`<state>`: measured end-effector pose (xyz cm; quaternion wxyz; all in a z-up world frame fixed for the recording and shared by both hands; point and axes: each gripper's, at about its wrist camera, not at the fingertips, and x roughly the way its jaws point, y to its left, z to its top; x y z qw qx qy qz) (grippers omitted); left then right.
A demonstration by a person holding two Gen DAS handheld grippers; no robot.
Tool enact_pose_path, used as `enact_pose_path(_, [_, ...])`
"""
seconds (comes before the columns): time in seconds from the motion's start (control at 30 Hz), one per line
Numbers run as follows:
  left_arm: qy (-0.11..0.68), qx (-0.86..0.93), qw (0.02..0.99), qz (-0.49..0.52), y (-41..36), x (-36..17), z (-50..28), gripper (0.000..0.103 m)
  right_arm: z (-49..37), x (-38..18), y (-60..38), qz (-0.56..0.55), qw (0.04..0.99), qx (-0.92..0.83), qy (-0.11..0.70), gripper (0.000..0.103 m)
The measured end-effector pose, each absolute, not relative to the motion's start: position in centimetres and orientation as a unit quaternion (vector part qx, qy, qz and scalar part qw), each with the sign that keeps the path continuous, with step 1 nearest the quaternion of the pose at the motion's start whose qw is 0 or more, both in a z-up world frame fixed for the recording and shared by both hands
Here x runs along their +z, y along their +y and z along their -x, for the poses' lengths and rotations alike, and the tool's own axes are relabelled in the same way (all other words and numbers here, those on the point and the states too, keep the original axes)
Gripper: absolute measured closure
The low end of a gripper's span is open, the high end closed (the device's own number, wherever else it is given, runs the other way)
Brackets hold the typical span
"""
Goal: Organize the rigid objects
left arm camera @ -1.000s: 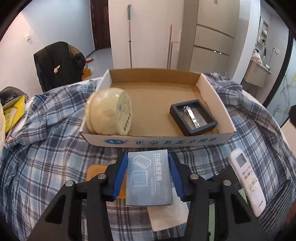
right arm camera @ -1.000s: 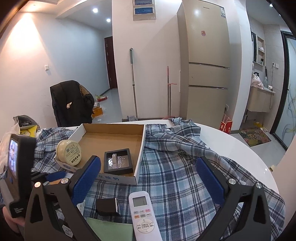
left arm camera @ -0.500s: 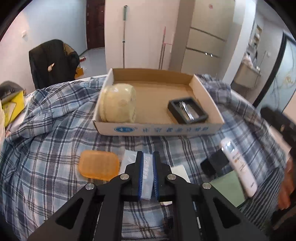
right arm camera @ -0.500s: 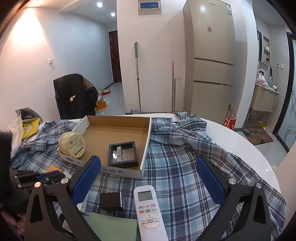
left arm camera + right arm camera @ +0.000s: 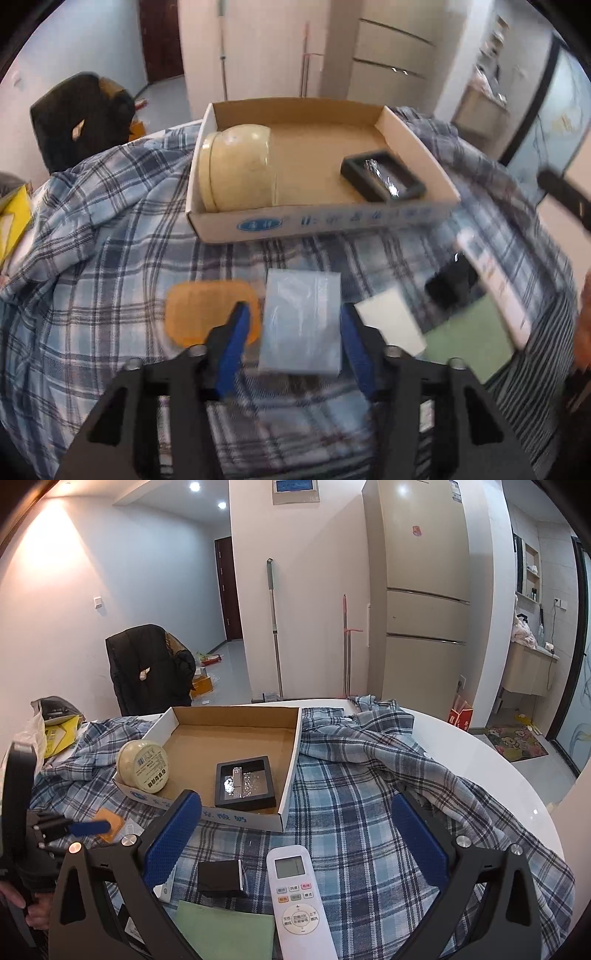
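**Step in hand: placement or re-gripping of the flat packet.** The left gripper point(image 5: 293, 309) is pointed steeply down at the plaid cloth point(image 5: 110, 266). Its jaws have just been opening, and the pale blue packet point(image 5: 301, 325) is framed between the two blue pads. A narrow gap is seen at the left pad, so the packet is judged released. It lies flat on the cloth, just beside the orange case point(image 5: 199, 310) and short of the cardboard tray point(image 5: 321, 221). This view is blurred, so contact at the right pad cannot be ruled out.

**State of the tray.** A round cream tin point(image 5: 236, 173) lies on its side in the left part of the tray, and a black framed case point(image 5: 384, 177) is set at the right. The middle of the floor is bare.

**Right gripper.** The right gripper point(image 5: 293, 801) is held wide apart with nothing grasped. The remote control point(image 5: 295, 886) and a small black box point(image 5: 218, 878) lie on the cloth below it.

**Next move, as judged.** If the packet is meant for the tray, it is to be clamped squarely across its width. It is then to be lifted clear of the front wall and lowered onto the bare floor between tin and case. Care is called for at the tin, which may roll if nudged.
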<state>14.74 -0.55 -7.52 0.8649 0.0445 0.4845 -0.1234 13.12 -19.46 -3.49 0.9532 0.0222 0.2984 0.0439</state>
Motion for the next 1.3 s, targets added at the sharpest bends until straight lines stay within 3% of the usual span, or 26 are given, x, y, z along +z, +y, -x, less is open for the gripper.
enact_pose_path(0.1, [0.489, -0.134, 0.86, -0.053, -0.2, -7.7, -14.1, 0.065, -13.1, -3.3, -19.5, -0.023, 0.953, 0.048, 0.298, 0.001])
enact_pose_path(1.17, [0.524, -0.159, 0.834, -0.066, -1.0, -7.6, -12.7, 0.065, -13.0, -3.5, -19.0, -0.006, 0.952, 0.044, 0.302, 0.0])
enact_pose_path(1.3, [0.514, -0.152, 0.843, -0.047, -0.2, -7.6, -14.1, 0.056, -13.1, -3.7, -19.1, -0.005, 0.952, 0.034, 0.304, 0.0])
